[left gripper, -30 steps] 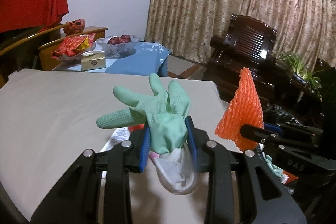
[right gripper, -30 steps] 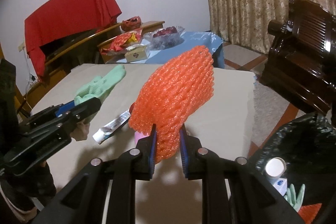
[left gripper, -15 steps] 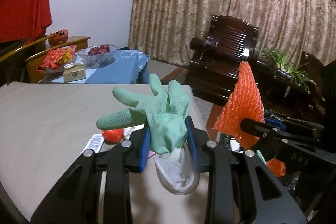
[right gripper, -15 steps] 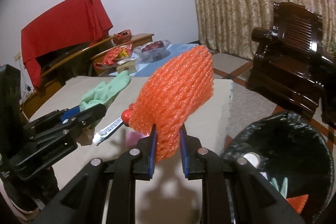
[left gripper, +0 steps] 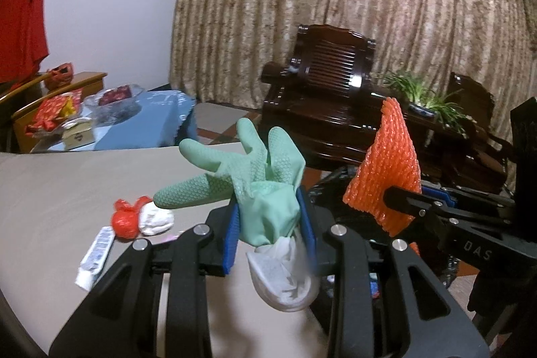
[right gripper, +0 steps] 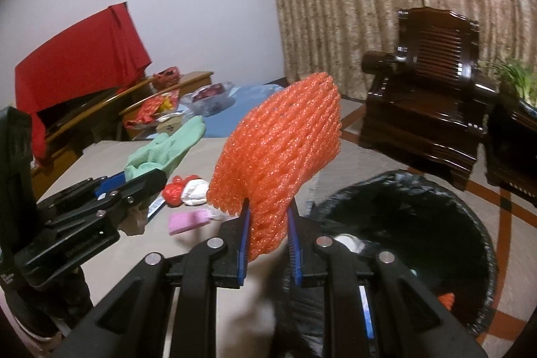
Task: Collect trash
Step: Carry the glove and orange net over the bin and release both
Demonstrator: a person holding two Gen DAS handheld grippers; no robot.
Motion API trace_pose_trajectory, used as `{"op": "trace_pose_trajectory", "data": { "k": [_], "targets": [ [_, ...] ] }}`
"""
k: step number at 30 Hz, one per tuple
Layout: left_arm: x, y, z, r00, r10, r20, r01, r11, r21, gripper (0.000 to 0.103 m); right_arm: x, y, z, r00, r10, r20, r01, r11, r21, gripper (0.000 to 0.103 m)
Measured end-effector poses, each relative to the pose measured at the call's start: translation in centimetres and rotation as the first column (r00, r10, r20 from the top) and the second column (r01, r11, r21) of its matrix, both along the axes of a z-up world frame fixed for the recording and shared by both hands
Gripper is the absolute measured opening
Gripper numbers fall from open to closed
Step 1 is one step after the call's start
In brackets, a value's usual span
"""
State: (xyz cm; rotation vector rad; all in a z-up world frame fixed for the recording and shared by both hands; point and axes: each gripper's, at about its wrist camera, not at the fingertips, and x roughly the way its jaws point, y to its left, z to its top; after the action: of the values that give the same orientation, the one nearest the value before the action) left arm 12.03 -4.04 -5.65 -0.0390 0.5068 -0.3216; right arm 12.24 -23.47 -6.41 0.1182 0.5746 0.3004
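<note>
since a second ago both tongs have swung off the counter point(left gripper: 50, 183) toward the black bin point(right gripper: 470, 223), which now fills the right wrist view. the left tongs point(left gripper: 268, 220) grip one mint green rubber glove point(left gripper: 248, 170), its white lining hanging below. the right tongs point(right gripper: 268, 223) pinch one orange foam net point(right gripper: 285, 156), ribbed and bulging, beside the bin's rim. on the counter near the bin lie one red knotted bag point(left gripper: 126, 218), one white wad point(left gripper: 156, 218), one tube point(left gripper: 95, 255) and one pink piece point(right gripper: 189, 220)
</note>
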Motion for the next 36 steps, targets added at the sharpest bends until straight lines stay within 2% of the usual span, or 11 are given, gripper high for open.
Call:
{"op": "trace_pose_trajectory", "data": {
  "k": [12, 24, 33, 34, 36],
  "targets": [
    [1.3, -7.7, -1.0, 0.989, -0.15, -0.006, 0.15, 0.989, 0.005, 0.032, -1.7, -8.2, -1.6, 0.985, -0.17, -0.032, 0.169, 0.985, -0.038, 0.02],
    [3.7, -13.9, -3.9, 0.97, -0.234, -0.067, 0.235, 0.972, 0.008, 0.033, -1.3, -12.2, -4.9, 0.963, -0.251, -0.097, 0.244, 0.967, -0.08, 0.021],
    [5.4, -16.0, -5.9, 0.95, -0.293, -0.108, 0.293, 0.956, -0.014, 0.039, -0.3, -14.2, -8.8, 0.946, -0.271, -0.179, 0.252, 0.96, -0.121, 0.036],
    [5.5, -16.1, -6.1, 0.948, -0.298, -0.11, 0.298, 0.954, -0.016, 0.041, -0.3, -14.3, -9.1, 0.944, -0.274, -0.185, 0.253, 0.959, -0.126, 0.037],
    [5.5, -16.2, -6.2, 0.946, -0.307, -0.106, 0.307, 0.952, -0.016, 0.051, -0.4, -14.4, -9.6, 0.941, -0.277, -0.197, 0.253, 0.958, -0.136, 0.048]
  ]
}}
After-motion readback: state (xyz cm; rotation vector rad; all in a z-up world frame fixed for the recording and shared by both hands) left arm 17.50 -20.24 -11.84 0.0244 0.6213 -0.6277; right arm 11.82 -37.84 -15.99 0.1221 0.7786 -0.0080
